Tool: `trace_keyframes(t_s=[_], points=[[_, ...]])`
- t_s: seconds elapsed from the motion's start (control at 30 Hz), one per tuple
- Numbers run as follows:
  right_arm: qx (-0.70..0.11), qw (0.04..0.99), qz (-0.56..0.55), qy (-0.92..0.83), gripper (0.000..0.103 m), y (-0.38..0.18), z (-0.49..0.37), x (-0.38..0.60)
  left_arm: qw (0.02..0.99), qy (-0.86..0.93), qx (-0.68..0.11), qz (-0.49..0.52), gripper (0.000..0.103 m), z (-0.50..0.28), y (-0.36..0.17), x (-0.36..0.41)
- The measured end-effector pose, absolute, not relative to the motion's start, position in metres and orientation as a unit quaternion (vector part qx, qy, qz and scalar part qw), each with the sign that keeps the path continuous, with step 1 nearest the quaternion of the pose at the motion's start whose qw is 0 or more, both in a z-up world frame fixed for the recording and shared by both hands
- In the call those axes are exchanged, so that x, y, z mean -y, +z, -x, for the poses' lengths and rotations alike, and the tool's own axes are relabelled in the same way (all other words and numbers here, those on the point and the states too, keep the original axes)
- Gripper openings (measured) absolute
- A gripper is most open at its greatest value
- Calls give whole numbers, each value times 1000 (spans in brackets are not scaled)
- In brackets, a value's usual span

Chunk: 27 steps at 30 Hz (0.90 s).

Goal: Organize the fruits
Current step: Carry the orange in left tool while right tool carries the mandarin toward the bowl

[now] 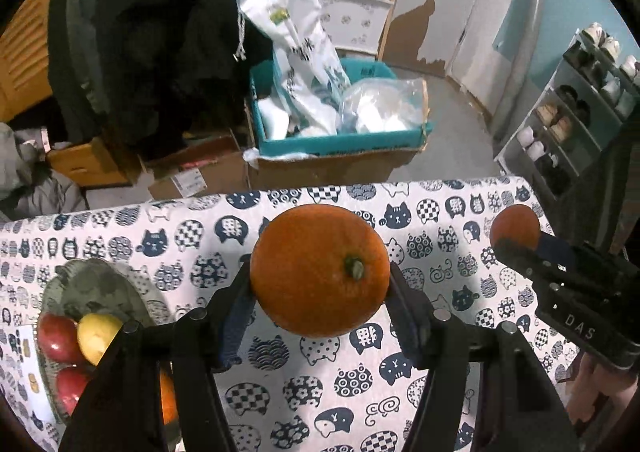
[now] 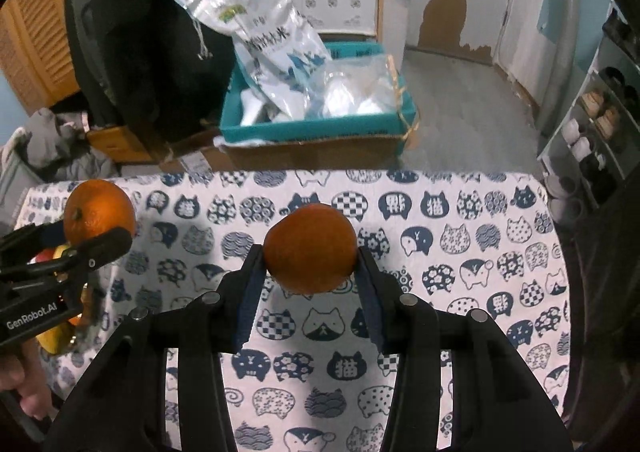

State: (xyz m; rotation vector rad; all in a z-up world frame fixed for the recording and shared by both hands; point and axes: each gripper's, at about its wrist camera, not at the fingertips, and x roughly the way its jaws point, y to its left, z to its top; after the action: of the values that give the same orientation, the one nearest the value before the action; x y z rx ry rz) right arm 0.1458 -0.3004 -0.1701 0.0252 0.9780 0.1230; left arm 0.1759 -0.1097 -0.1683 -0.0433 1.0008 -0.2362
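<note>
I am clamping a large orange (image 1: pixel 320 270) in my left hand-held gripper (image 1: pixel 320 292), marked "GenRobot.AI", and a smaller orange (image 2: pixel 311 248) in my right hand-held gripper (image 2: pixel 311 272), marked "DAS", both hanging above the cat-print tabletop (image 2: pixel 440 272).

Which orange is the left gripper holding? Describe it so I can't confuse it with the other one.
Over the cat-print tablecloth, right of the fruit plate, two oranges are held up in jaws. The left gripper pinches the larger orange. Its green stem faces the left camera; the smaller orange shows none.
</note>
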Motion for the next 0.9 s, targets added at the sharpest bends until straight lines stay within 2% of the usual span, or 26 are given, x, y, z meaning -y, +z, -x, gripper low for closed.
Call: trace_keyframes(t_s=[0.9], points=[[-392,910,-8,131,44,-79,-89,232,912,-82,-401,22,64,-94,-80,34]])
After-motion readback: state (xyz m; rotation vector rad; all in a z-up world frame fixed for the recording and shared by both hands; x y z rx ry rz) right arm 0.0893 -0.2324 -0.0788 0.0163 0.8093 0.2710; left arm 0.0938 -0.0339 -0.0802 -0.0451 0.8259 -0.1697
